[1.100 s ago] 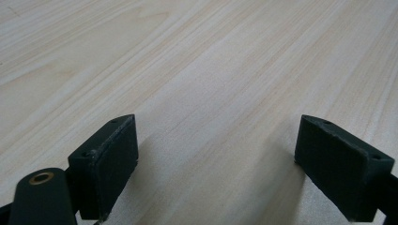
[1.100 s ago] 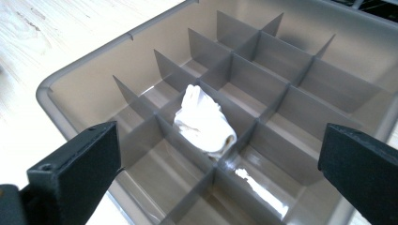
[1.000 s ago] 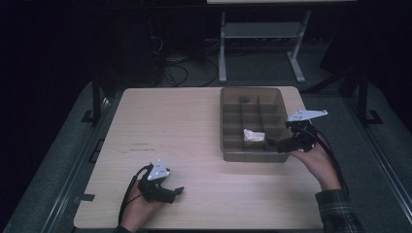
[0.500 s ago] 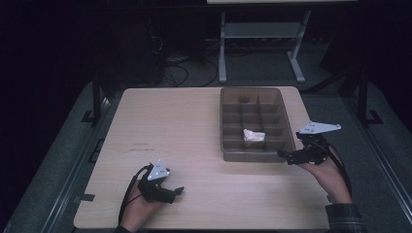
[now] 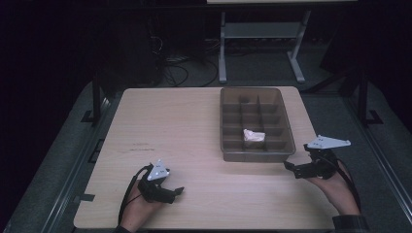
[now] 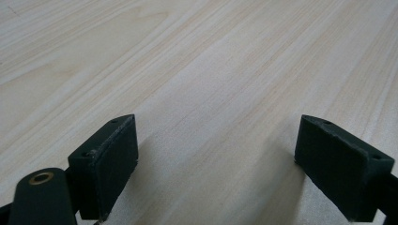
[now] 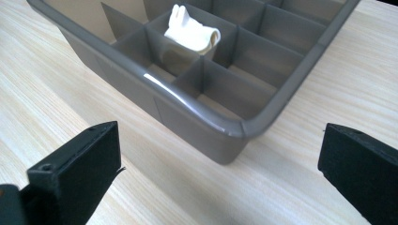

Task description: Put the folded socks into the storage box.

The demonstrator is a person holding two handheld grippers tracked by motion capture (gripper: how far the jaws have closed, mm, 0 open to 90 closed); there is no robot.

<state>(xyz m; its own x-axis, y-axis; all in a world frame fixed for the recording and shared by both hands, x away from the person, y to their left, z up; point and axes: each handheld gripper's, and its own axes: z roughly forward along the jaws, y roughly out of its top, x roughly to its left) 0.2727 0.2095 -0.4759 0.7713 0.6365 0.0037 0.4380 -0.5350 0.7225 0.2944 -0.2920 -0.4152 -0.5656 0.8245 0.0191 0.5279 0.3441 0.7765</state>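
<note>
**Tools idle, white piece sat in tray**

Tray point(image 5: 256, 154), grey, divided into compartments, sat at about 1 o'clock from tabletop point(image 5: 184, 126) centre, near the right edge. White crumpled piece point(image 5: 253, 137) lay in one compartment of the middle column, second row from the near wall; right tool view showed it point(image 7: 194, 29) one row behind the near-corner cells, resting partly on a divider.

Right tool point(image 5: 292, 167) hovered at roughly 4 o'clock from the tray, just off its near right corner, not touching it. Jaws stood wide apart, nothing between them; its own view looked straight at the tray corner point(image 7: 234, 136) across bare wood.

Left tool point(image 5: 178, 192) rested low at about 7 o'clock from tabletop centre, near the front edge, well apart from the tray. Jaws also spread wide, gripping nothing, only wood grain between them in its own view. Hand point(image 5: 138, 211) wrapped its body from below.
</note>
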